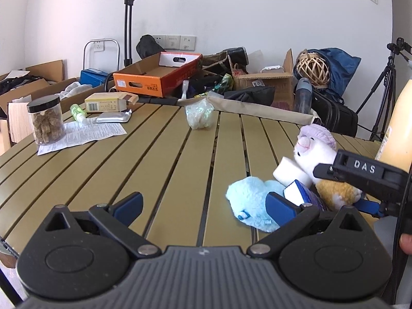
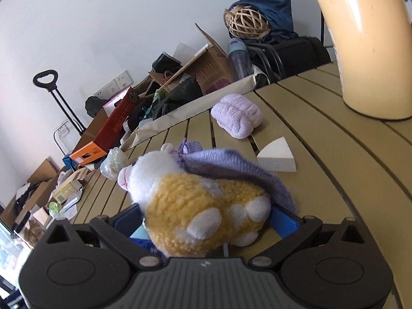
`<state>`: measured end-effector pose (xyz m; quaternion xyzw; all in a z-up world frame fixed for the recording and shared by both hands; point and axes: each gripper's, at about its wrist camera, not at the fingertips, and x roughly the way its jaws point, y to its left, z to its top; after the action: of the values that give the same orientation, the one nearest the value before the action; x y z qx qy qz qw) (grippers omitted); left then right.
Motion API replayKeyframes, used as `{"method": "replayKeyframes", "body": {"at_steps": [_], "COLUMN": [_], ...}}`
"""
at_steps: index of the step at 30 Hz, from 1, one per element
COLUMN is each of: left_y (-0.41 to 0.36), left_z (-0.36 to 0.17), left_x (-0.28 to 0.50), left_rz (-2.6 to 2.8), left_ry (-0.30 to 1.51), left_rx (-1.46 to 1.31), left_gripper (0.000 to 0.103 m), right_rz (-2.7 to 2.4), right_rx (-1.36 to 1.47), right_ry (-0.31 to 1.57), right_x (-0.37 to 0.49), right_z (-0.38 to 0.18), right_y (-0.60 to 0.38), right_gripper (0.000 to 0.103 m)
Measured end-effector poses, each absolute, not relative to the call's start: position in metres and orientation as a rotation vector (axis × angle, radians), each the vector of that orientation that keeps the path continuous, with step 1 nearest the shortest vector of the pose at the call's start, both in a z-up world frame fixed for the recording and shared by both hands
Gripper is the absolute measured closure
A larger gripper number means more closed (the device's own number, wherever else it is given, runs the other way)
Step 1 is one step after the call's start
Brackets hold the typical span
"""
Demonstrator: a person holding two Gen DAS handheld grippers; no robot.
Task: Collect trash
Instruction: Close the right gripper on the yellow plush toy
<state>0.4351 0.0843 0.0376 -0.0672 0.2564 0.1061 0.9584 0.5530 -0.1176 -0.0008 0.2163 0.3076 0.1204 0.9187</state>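
Observation:
My left gripper (image 1: 203,207) is open and empty, low over the slatted table (image 1: 154,154). A crumpled clear plastic wrapper (image 1: 199,115) lies ahead at the far edge; it also shows in the right wrist view (image 2: 113,164). A printed paper sheet (image 1: 82,135) and a silver foil pack (image 1: 113,117) lie at the far left. My right gripper (image 2: 206,222) is shut on a yellow and white plush toy (image 2: 200,206) with a purple knit cape; in the left wrist view the toy (image 1: 316,152) is at right with the right gripper (image 1: 360,175) on it.
A light blue plush (image 1: 252,206), a white foam wedge (image 2: 276,158), a purple towel bundle (image 2: 237,118) and a tall cream bottle (image 2: 365,43) are on the table's right. A jar (image 1: 47,119), a small box (image 1: 108,102) and a green bottle (image 1: 77,112) stand far left. Boxes and bags crowd behind.

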Motion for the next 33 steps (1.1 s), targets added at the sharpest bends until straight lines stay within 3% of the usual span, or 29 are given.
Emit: {"method": "replayKeyframes", "body": {"at_steps": [12, 22, 33], "left_y": [0.091, 0.087, 0.080], "left_z": [0.027, 0.030, 0.040], "left_x": [0.451, 0.454, 0.441], "left_rz": [0.204, 0.191, 0.157], "left_ry": [0.562, 0.561, 0.562], "left_rx": [-0.163, -0.195, -0.203], "left_gripper": [0.000, 0.000, 0.000], "right_rz": [0.323, 0.331, 0.290], "right_rx": [0.538, 0.537, 0.481], "right_ry": [0.581, 0.510, 0.560], "right_x": [0.545, 0.519, 0.479], "right_z": [-0.005, 0.008, 0.012], "right_y": [-0.131, -0.150, -0.164], "right_gripper": [0.014, 0.019, 0.022]}}
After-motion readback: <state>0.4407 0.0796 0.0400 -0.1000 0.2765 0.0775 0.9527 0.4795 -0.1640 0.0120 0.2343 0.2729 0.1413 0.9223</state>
